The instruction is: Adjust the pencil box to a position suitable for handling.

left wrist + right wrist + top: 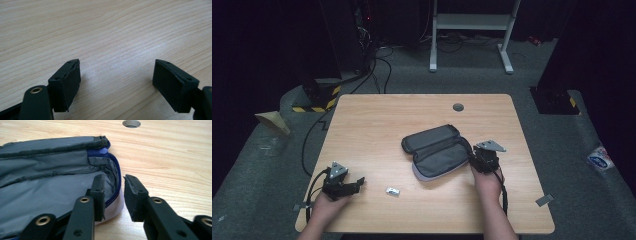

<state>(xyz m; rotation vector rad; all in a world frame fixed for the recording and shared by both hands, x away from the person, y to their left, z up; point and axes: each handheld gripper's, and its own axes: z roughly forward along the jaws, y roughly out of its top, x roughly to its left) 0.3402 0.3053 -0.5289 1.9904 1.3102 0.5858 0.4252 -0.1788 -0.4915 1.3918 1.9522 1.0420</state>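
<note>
A grey zip pouch (437,150) lies open in the middle of the wooden table (377,120), its lid folded back. My right gripper (477,159) is at the pouch's right end. In the right gripper view the gripper (113,195) has its jaws drawn close together on the pouch (50,187) rim with the blue zipper (116,192); one jaw is inside on the grey lining, the other outside. My left gripper (358,184) rests at the front left, open, with bare wood between its fingers (66,82). A small white object (392,191) lies just right of it.
A round cable hole (458,107) sits in the table behind the pouch, also seen as a hole (131,123) in the right gripper view. Strips of tape (544,200) mark the front edge. Dark floor, cables and a white frame (472,22) lie beyond the table.
</note>
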